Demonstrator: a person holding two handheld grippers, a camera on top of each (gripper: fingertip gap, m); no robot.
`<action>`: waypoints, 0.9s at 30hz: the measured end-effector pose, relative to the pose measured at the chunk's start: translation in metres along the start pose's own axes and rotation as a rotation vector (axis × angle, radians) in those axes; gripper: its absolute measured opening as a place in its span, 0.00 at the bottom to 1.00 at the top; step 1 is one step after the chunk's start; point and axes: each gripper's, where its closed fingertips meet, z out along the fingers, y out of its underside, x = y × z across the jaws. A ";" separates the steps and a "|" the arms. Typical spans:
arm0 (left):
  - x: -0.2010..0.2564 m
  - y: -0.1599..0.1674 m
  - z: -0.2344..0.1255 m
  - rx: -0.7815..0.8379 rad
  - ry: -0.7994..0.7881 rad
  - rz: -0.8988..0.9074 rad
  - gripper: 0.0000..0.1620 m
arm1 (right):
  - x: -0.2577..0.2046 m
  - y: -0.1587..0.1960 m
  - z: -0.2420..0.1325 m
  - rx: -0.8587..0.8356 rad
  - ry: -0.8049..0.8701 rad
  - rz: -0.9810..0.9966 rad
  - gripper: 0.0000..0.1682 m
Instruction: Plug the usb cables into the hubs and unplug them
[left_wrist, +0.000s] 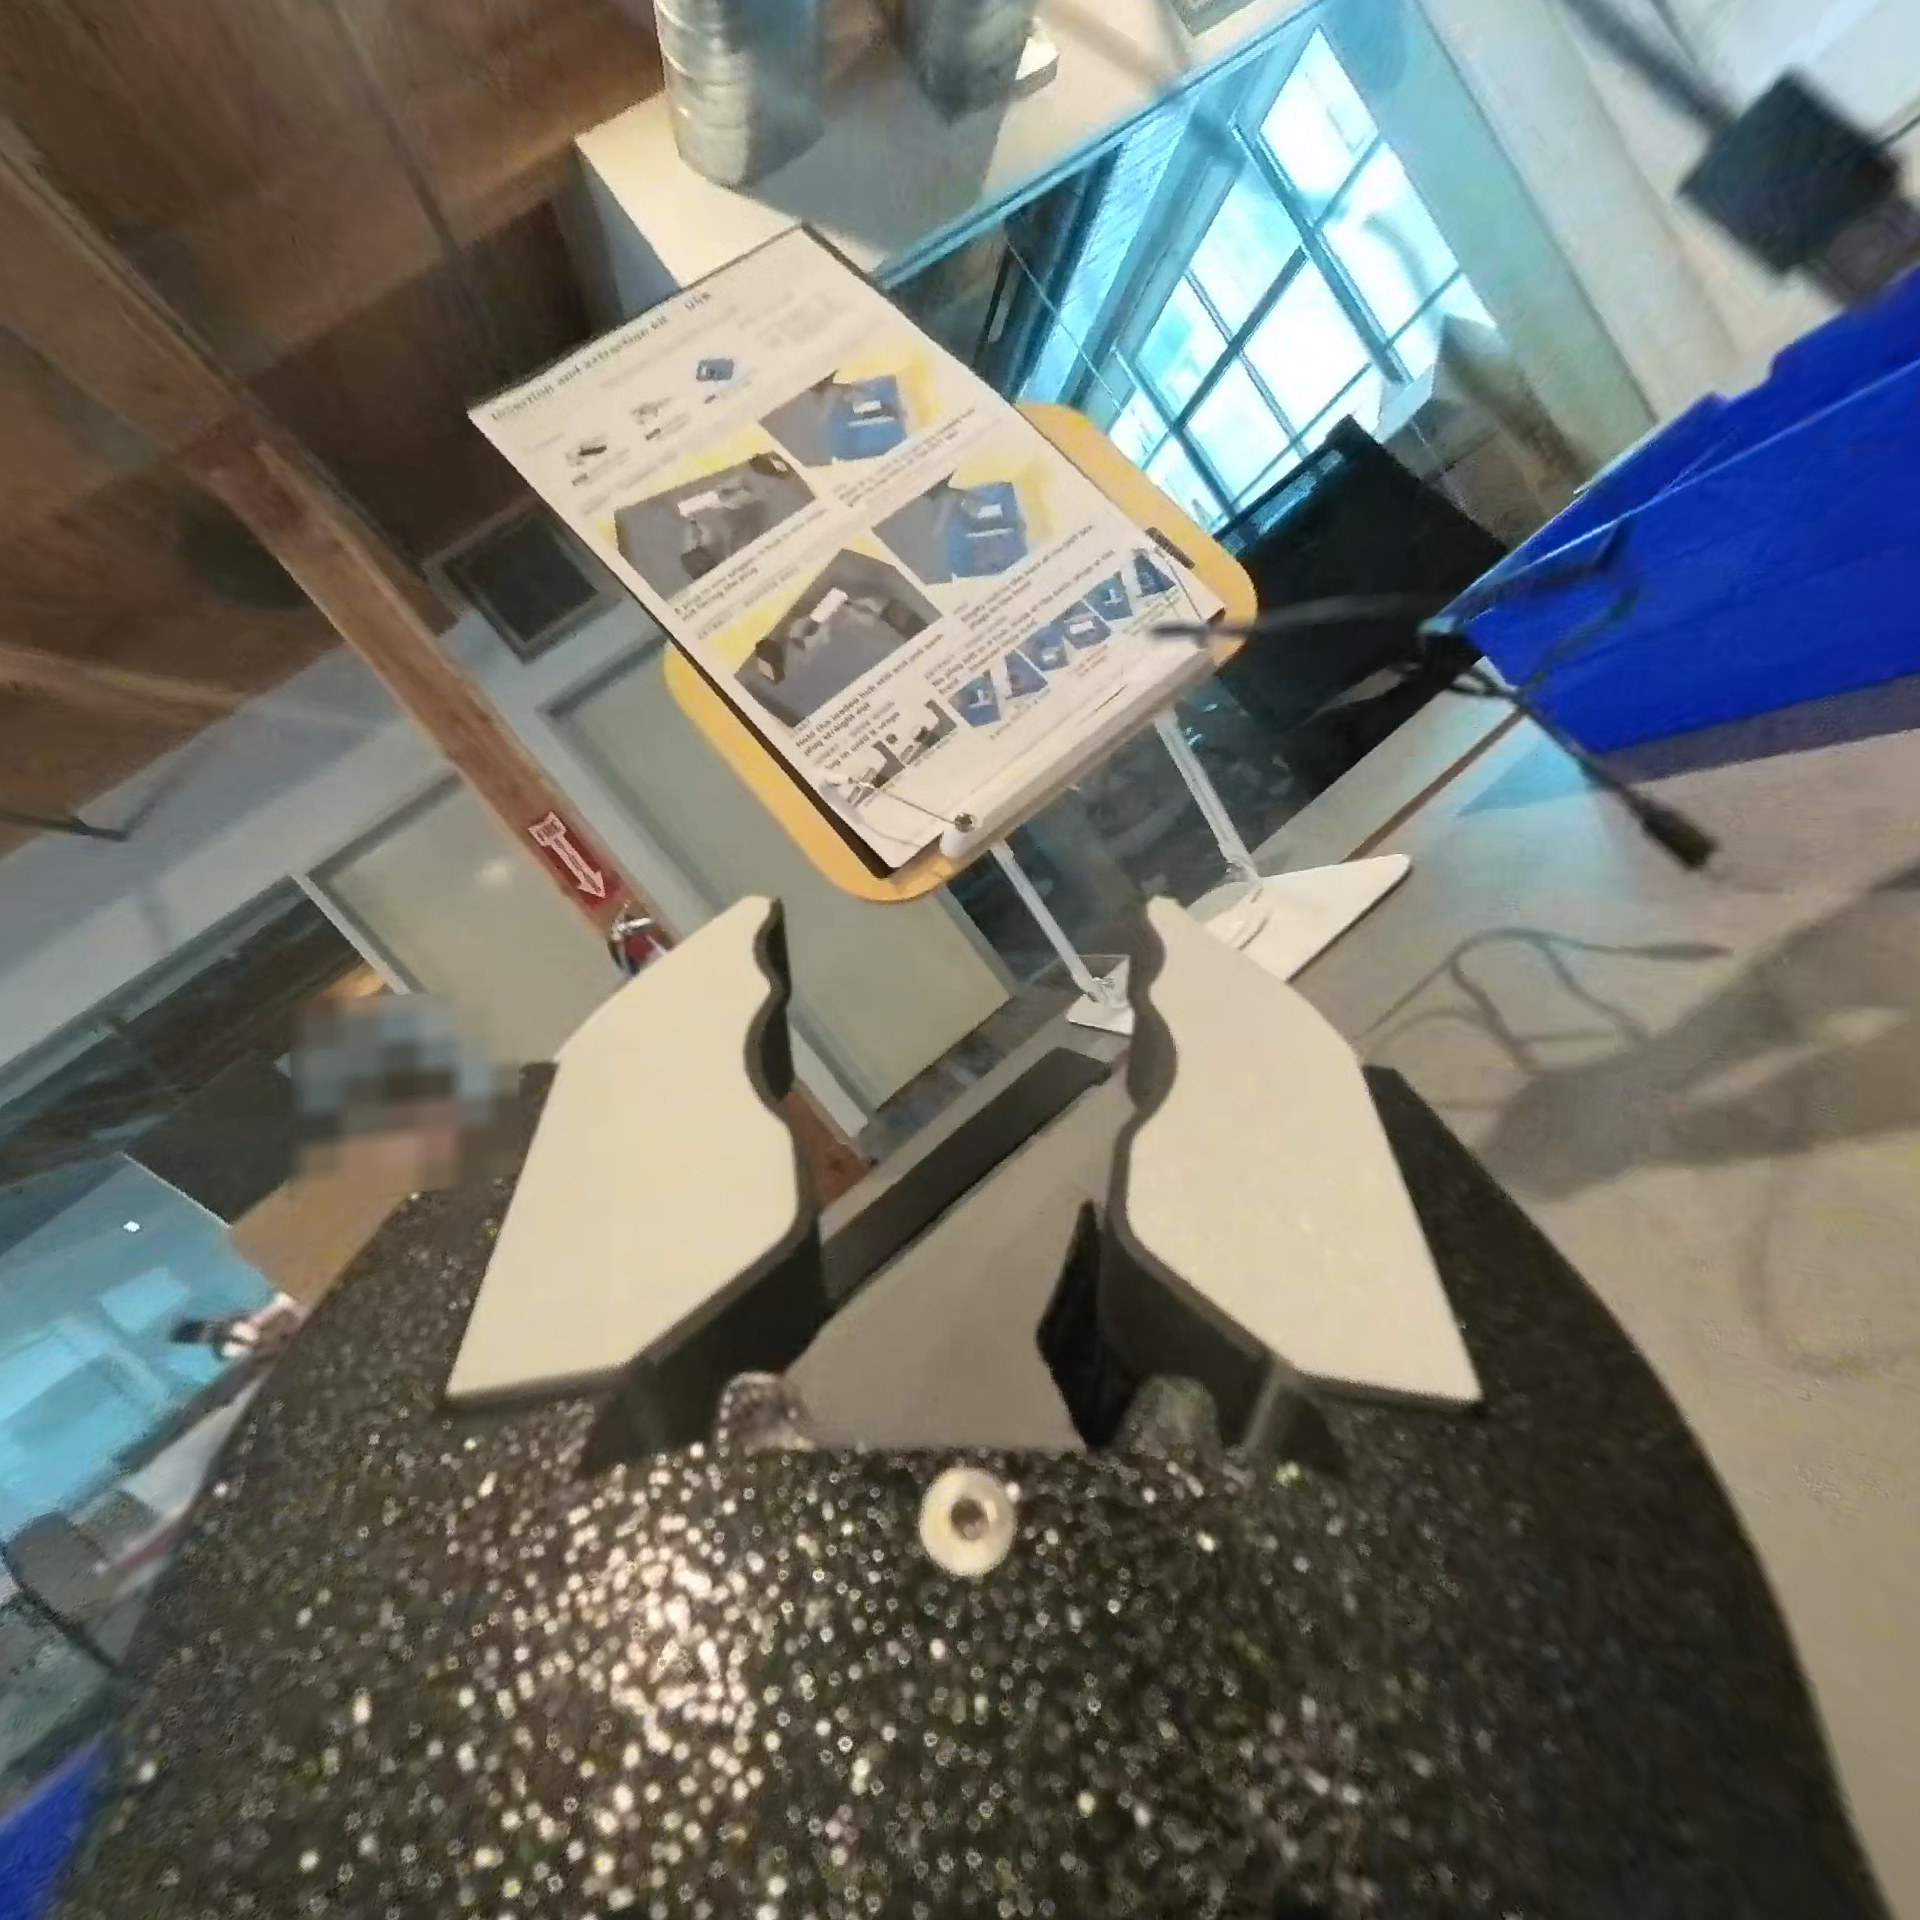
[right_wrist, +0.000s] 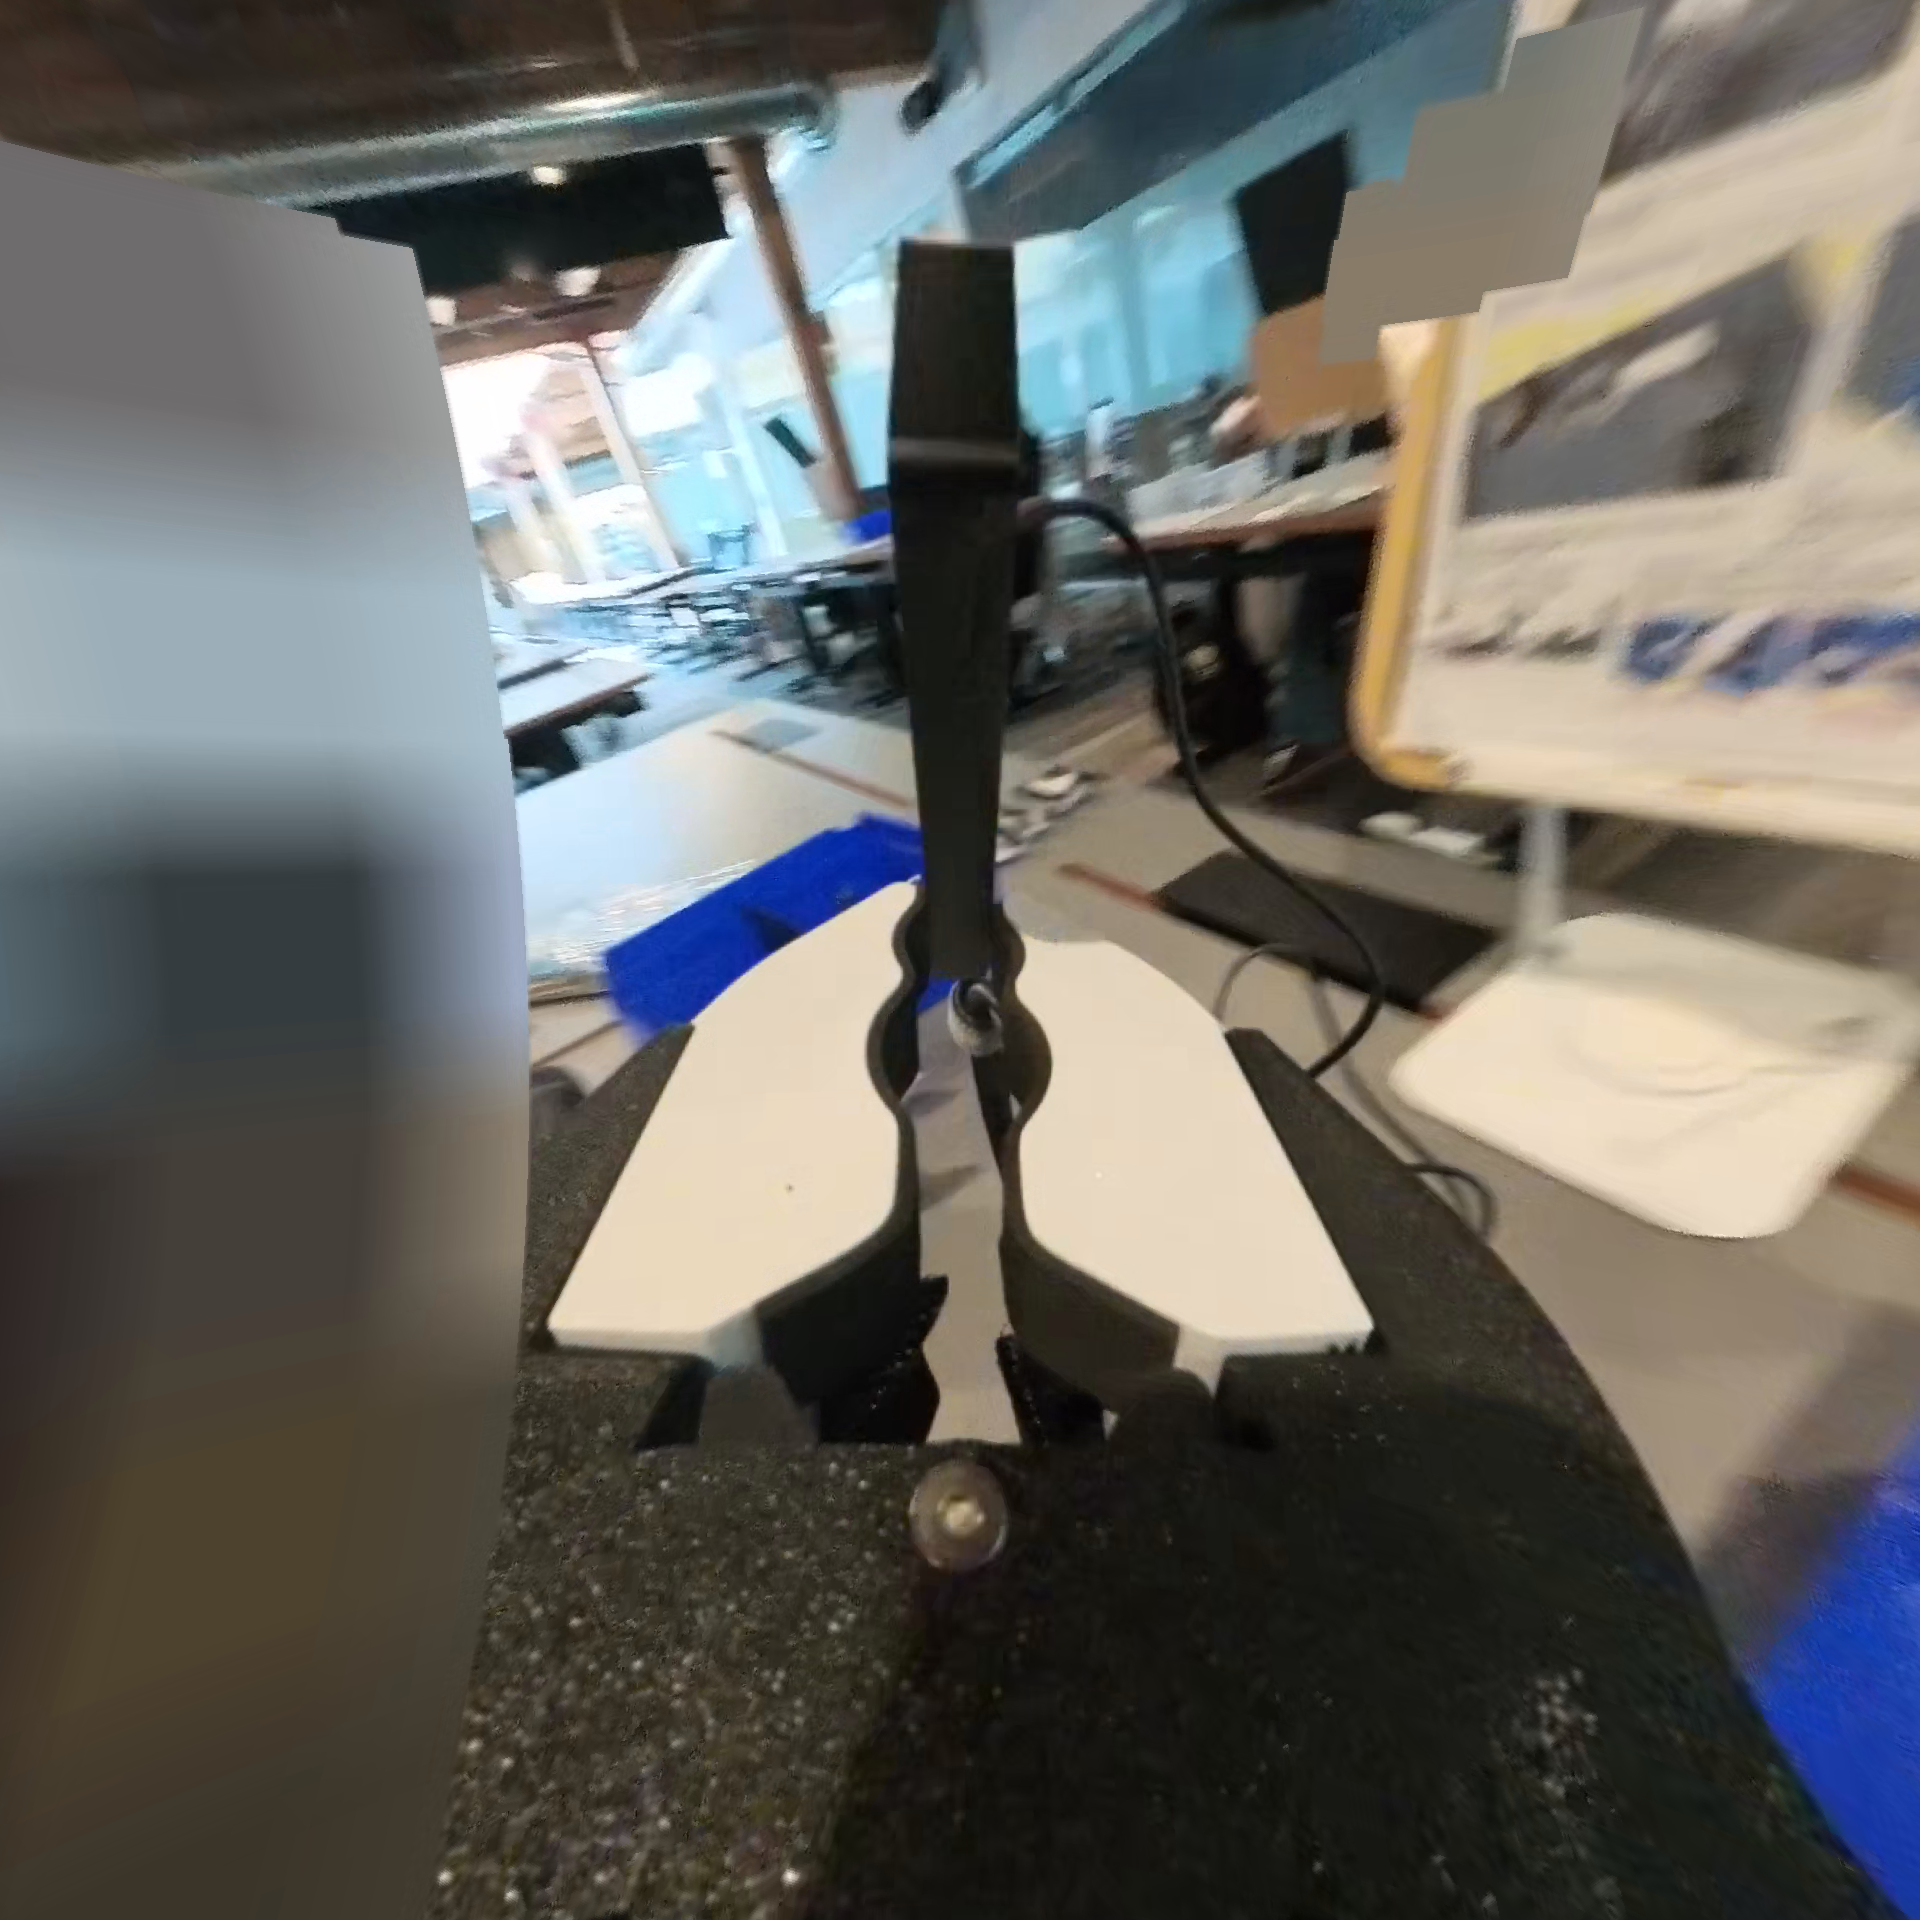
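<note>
Right gripper (right_wrist: 956, 940) around black hub (right_wrist: 951, 520)

left gripper (left_wrist: 961, 940) fingers (left_wrist: 644, 1174): pale grey faces, black inner edges.
left gripper body (left_wrist: 727, 1662): black, speckled silver.
instruction sheet (left_wrist: 831, 561) ahead of left gripper: white, with grey, blue and yellow picture panels.
sheet board (left_wrist: 1210, 530): tan-yellow edge; white stand base (left_wrist: 1320, 894).
bin (left_wrist: 1714, 582) right of left gripper: bright blue.
right gripper (right_wrist: 958, 940) fingers (right_wrist: 758, 1143): white faces, black inner edges.
usb hub (right_wrist: 953, 582) between right fingertips: black.
cable (right_wrist: 1195, 727): black.
bin (right_wrist: 717, 956) ahead-left of right gripper: blue.
table (right_wrist: 727, 800): grey.
</note>
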 end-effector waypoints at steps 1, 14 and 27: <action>0.001 0.003 0.001 -0.007 0.001 -0.025 0.38 | 0.006 -0.014 -0.013 0.014 0.063 -0.049 0.06; 0.023 0.021 0.004 -0.038 0.066 -0.081 0.33 | 0.052 -0.129 -0.148 0.310 0.460 -0.312 0.06; 0.032 0.024 0.005 -0.046 0.092 -0.017 0.31 | 0.171 -0.027 -0.135 -0.021 0.666 -0.164 0.06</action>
